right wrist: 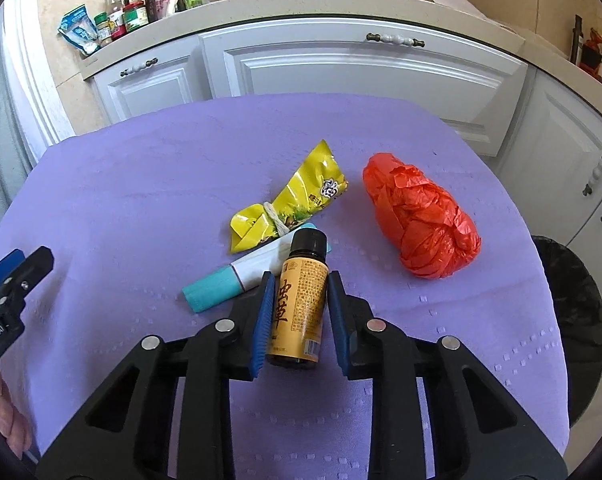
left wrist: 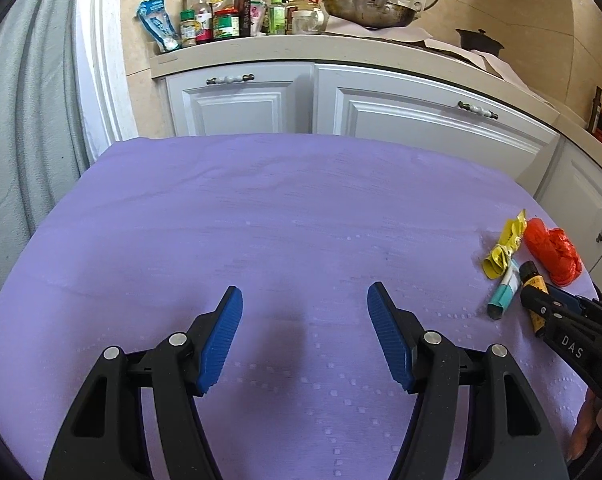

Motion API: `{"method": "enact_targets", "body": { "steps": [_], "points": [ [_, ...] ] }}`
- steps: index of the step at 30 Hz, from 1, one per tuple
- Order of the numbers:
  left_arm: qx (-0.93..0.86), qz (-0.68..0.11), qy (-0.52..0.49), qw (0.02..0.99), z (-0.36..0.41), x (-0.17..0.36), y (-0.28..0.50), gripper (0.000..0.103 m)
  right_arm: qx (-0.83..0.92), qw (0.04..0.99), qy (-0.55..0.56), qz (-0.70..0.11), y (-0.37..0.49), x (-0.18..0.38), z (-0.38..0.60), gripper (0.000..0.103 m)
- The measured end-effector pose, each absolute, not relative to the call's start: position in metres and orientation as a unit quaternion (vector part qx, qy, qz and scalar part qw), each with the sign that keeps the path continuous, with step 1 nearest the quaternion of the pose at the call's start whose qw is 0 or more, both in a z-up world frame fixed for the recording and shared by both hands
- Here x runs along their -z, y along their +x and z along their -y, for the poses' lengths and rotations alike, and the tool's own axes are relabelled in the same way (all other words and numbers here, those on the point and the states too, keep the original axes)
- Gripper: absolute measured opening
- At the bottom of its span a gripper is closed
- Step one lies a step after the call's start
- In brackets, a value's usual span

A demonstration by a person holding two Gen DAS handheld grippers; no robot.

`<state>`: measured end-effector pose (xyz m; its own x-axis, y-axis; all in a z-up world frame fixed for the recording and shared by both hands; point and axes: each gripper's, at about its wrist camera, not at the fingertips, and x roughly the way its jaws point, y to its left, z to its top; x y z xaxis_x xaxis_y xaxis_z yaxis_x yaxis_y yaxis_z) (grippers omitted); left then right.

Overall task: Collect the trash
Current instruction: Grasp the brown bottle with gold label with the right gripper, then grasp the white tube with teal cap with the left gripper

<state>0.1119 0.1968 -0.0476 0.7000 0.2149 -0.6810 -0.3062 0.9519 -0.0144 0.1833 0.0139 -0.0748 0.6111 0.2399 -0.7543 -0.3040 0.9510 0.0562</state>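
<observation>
A small amber bottle (right wrist: 299,308) with a black cap and yellow label lies on the purple tablecloth (right wrist: 141,200). My right gripper (right wrist: 299,292) has its blue pads on both sides of the bottle, closed against it. Beside it lie a teal and white tube (right wrist: 237,278), a yellow crumpled wrapper (right wrist: 293,200) and a red plastic bag wad (right wrist: 421,216). My left gripper (left wrist: 305,308) is open and empty over bare cloth. In the left wrist view the wrapper (left wrist: 503,250), tube (left wrist: 503,294), red bag (left wrist: 553,250) and bottle (left wrist: 535,286) sit at far right.
A black-lined trash bin (right wrist: 569,320) stands on the floor right of the table. White kitchen cabinets (left wrist: 341,104) stand behind it, with condiment bottles (left wrist: 229,16) and a wok (left wrist: 369,10) on the counter. A grey curtain (left wrist: 29,140) hangs at left.
</observation>
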Motion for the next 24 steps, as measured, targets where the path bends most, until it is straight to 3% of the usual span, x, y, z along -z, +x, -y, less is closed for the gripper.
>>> {"method": "enact_targets", "body": {
  "steps": [24],
  "points": [
    [-0.052, -0.368, -0.018, 0.928, -0.105, 0.044, 0.135, 0.064, -0.121, 0.923, -0.007, -0.365, 0.163, 0.044, 0.062, 0.025]
  ]
}}
